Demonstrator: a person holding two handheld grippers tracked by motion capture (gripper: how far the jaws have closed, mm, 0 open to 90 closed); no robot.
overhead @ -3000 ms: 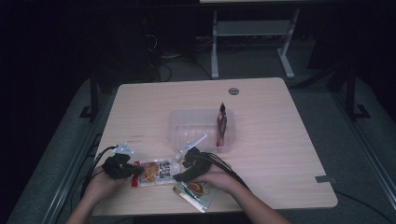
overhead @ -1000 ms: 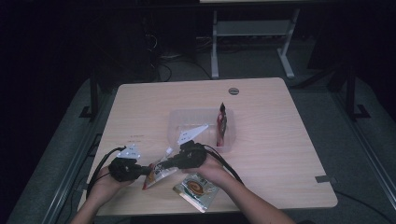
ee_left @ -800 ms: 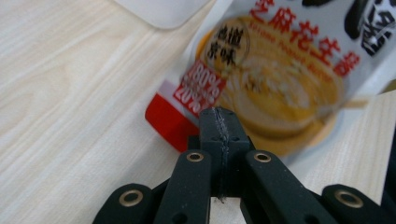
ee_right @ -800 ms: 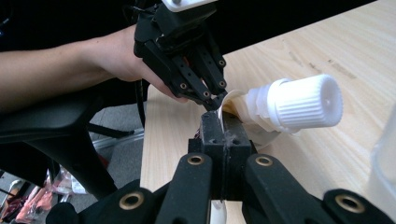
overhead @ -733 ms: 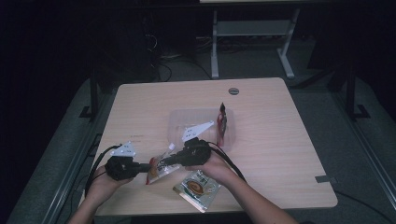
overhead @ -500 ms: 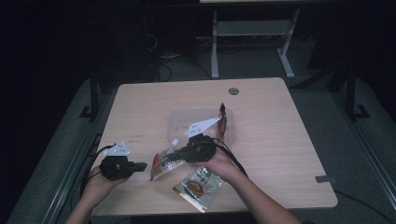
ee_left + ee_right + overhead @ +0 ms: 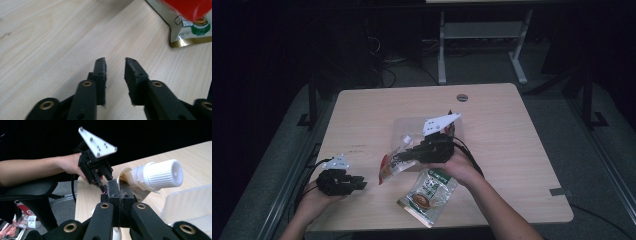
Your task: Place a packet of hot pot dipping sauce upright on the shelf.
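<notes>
My right gripper (image 7: 406, 156) is shut on a red and white spout pouch (image 7: 393, 166), pinching it just below its white screw cap (image 7: 160, 175). The pouch hangs above the table in front of a clear plastic container (image 7: 409, 131). In the right gripper view the jaws (image 7: 119, 187) are pressed together on the pouch's top edge. My left gripper (image 7: 362, 184) rests low at the table's front left; its jaws have just been opening. In the left gripper view they (image 7: 115, 62) stand apart over bare wood with nothing between them.
A green and gold snack packet (image 7: 429, 195) lies flat near the front edge, below the right hand, and shows in the left gripper view (image 7: 190, 27) too. The wooden table (image 7: 512, 150) has free room on its right side. Cables trail off the left edge.
The left gripper has let go of the pouch, opened and stayed at the front left. The right gripper has lifted the pouch up and away toward the clear container.
</notes>
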